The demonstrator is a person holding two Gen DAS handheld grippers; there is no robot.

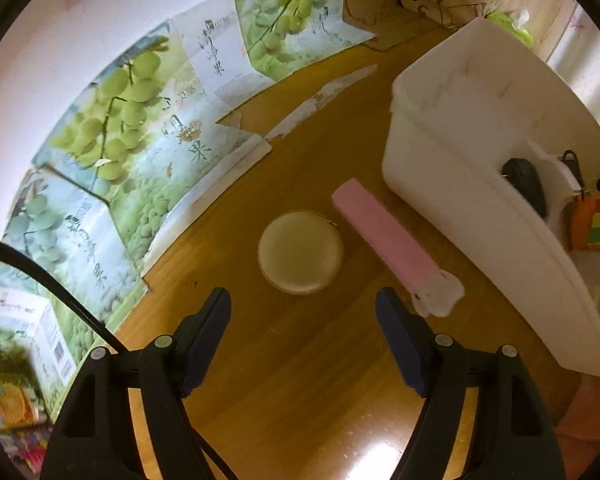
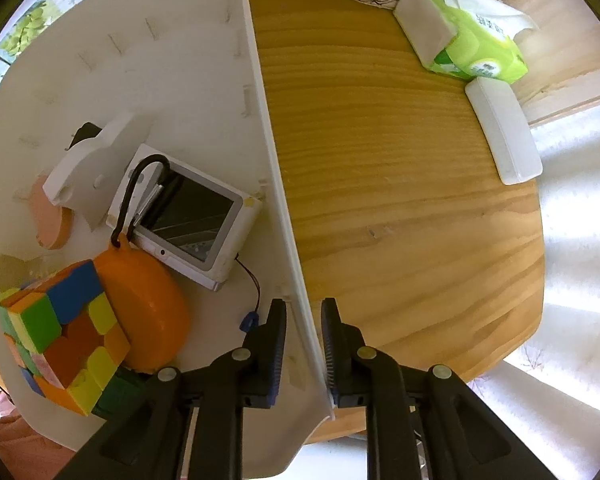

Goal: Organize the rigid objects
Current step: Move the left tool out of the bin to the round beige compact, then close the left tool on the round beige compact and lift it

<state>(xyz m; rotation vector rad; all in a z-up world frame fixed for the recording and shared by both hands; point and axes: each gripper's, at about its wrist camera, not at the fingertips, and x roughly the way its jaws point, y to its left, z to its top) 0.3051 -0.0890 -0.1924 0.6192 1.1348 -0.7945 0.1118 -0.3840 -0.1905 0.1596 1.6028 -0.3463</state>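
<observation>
The wooden bench [image 1: 308, 360] carries one white bin [image 1: 460, 168]. The right tool [image 2: 303, 320] is narrowed onto the bin's wall [image 2: 276, 184], one finger inside and one outside. In the bin lie one cube [image 2: 60, 332], one orange case [image 2: 148, 312], one white device with a screen [image 2: 196, 220] and one white holder [image 2: 96, 168]. The left tool [image 1: 303, 304] hangs wide and empty above the bench. Left of the bin lie one pink bar [image 1: 384, 236] and one round tin [image 1: 300, 258], apart.
</observation>
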